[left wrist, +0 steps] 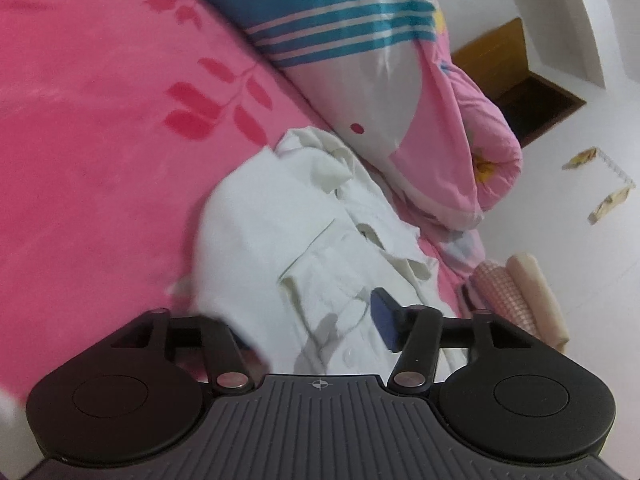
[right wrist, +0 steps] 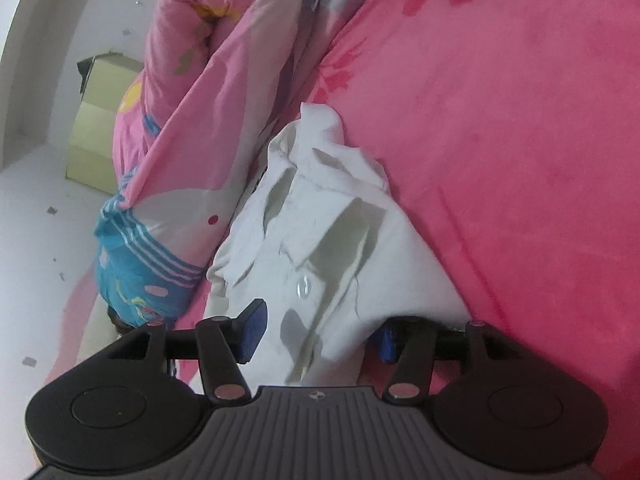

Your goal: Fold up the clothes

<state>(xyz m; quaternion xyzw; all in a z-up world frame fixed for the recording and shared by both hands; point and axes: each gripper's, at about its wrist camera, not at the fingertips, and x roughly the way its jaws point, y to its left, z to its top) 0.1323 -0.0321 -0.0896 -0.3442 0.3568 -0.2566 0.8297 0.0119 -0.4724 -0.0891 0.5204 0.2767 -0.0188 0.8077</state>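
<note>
On the pink bed cover [left wrist: 100,152], close beside a rolled quilt [left wrist: 452,128] along the bed's edge, a white shirt [left wrist: 288,232] is lying in a rumpled heap. Its collar and button placket are facing up, and a clear button is showing in the right wrist view.

Both tools are hanging low over the near end of the garment. The left tool [left wrist: 304,328] is standing about half open — only 1 blue pad is visible, on the right of that view, while the other finger is lost behind cloth, so whether fabric is being pinched there is hard to say; nothing looks clamped. The right tool [right wrist: 316,332] is likewise standing about half open, with a fold of the shirt rising between its 2 blue pads [right wrist: 251,330] and the pads not appearing to press on it.

As for progress, the shirt is looking far from folded. No clean edges or squared panels are showing; the sleeves are bunched somewhere in the heap and cannot be picked out. A judgement, then: the work is sitting at an early stage — the garment probably needs spreading flat on the open stretch of bed before any sleeve or side fold can be made.
</note>
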